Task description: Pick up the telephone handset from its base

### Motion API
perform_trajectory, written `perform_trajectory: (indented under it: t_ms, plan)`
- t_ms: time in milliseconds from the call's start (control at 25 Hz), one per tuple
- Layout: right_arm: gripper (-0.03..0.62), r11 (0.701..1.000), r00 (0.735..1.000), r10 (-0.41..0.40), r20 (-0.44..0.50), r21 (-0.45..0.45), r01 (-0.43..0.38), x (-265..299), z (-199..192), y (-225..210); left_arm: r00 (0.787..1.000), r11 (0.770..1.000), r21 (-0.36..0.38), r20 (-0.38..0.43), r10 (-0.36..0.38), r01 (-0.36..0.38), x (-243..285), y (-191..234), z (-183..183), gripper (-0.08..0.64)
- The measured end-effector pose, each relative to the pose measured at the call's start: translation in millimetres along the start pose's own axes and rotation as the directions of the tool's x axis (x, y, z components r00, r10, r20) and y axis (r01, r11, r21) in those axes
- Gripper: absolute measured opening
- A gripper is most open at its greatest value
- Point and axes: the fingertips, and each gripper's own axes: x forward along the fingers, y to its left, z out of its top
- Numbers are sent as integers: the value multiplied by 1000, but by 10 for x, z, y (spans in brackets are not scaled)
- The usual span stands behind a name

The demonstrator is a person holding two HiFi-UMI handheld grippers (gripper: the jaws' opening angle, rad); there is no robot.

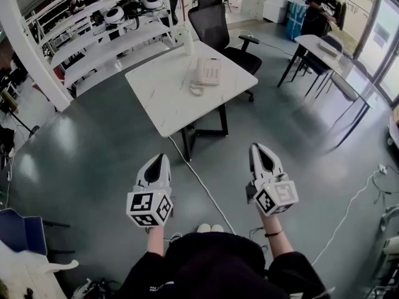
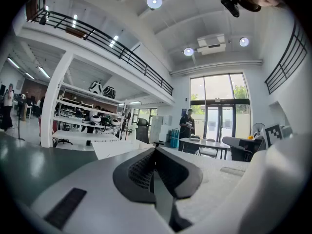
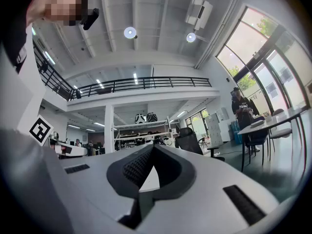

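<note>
Left hand-held gripper (image 1: 164, 157) and right hand-held gripper (image 1: 255, 147) are held closed on nothing, well apart from the desk (image 1: 168, 101), where the telephone (image 1: 209, 71) is shown too small for its handset to be made out.

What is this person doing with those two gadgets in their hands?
A person stands back from a white table, with a left gripper in one hand and a right gripper in the other. Both grippers are shut and empty, and both point roughly toward the table without reaching it. A white telephone sits on the table, its handset on the base, with a black office chair behind. Nothing has been picked up yet.
</note>
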Motion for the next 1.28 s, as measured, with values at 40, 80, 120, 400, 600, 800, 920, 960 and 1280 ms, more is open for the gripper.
perform_trajectory:
  t_ms: [40, 80, 120, 400, 600, 800, 920, 960, 1280]
  plan:
    - [-9, 1000, 1000, 3, 2, 0, -3, -4, -1, -5, 1000, 1000, 0, -1, 0, 0, -5, -13, 2, -2]
    - [-9, 1000, 1000, 4, 3, 0, -4, -11, -3, -11, 1000, 1000, -1, -2, -1, 1, -11, -28, 1, 0]
    - [-9, 1000, 1000, 5, 3, 0, -5, -22, -5, -18, 1000, 1000, -1, -4, -2, 2, -16, -44, -3, -2]
    - [-9, 1000, 1000, -6, -8, 6, 6, -63, -59, -75, 1000, 1000, -8, -21, -4, 4, -18, -104, -87, -2]
    - [-9, 1000, 1000, -17, -14, 22, 18, -89, -100, -162, 999, 1000, -14, -34, 10, -11, -13, -133, -156, -2]
    - [-9, 1000, 1000, 4, -24, 23, -3, -122, -130, -247, 999, 999, -25, -50, 21, -22, -33, -224, -259, -2]
    - [-9, 1000, 1000, 5, -26, 31, -5, -96, -163, -311, 998, 999, -25, -60, 36, -37, -37, -247, -325, -2]
    - [-9, 999, 1000, 4, -26, 34, -3, -77, -165, -320, 997, 999, -23, -64, 40, -42, -32, -237, -330, -2]
    - [-8, 999, 999, 22, -25, 45, -21, 251, -226, -387, 997, 998, -15, -47, 59, -59, 251, -114, -299, 0]
